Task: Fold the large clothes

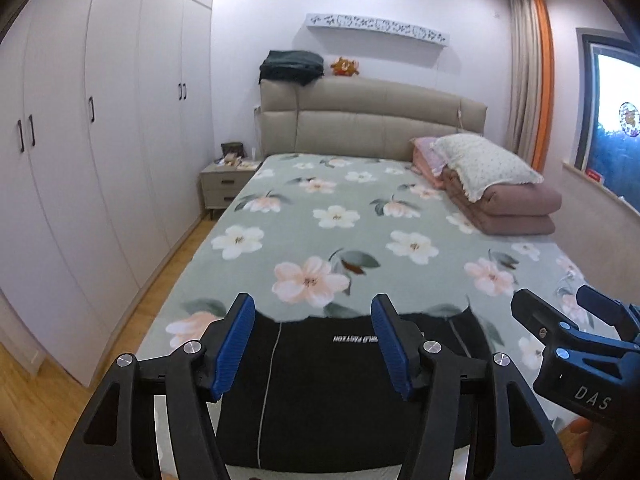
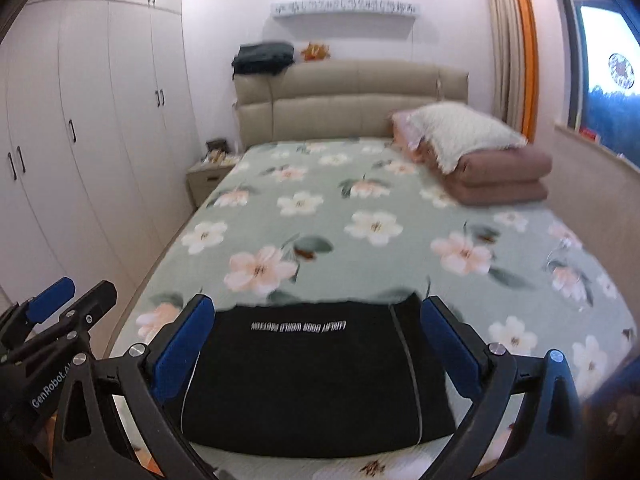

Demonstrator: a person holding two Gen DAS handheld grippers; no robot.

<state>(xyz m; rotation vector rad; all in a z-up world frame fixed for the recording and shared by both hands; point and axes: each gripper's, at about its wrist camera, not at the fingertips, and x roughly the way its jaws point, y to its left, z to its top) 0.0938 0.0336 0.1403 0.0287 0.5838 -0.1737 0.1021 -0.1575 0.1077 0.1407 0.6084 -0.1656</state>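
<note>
A black garment (image 1: 320, 392) with white lettering and thin grey seams lies folded into a flat rectangle at the near edge of the bed; it also shows in the right wrist view (image 2: 304, 376). My left gripper (image 1: 314, 328) is open and empty, hovering above the garment. My right gripper (image 2: 316, 328) is open and empty, also above the garment. The right gripper shows at the right of the left wrist view (image 1: 568, 320), and the left gripper at the left of the right wrist view (image 2: 68, 300).
The bed (image 1: 360, 220) has a green floral sheet. Folded pink quilts with a white pillow (image 1: 500, 184) lie at its far right. A beige headboard (image 1: 372, 120), a nightstand (image 1: 224, 184) and white wardrobes (image 1: 100, 140) stand left. A window (image 1: 616, 120) is right.
</note>
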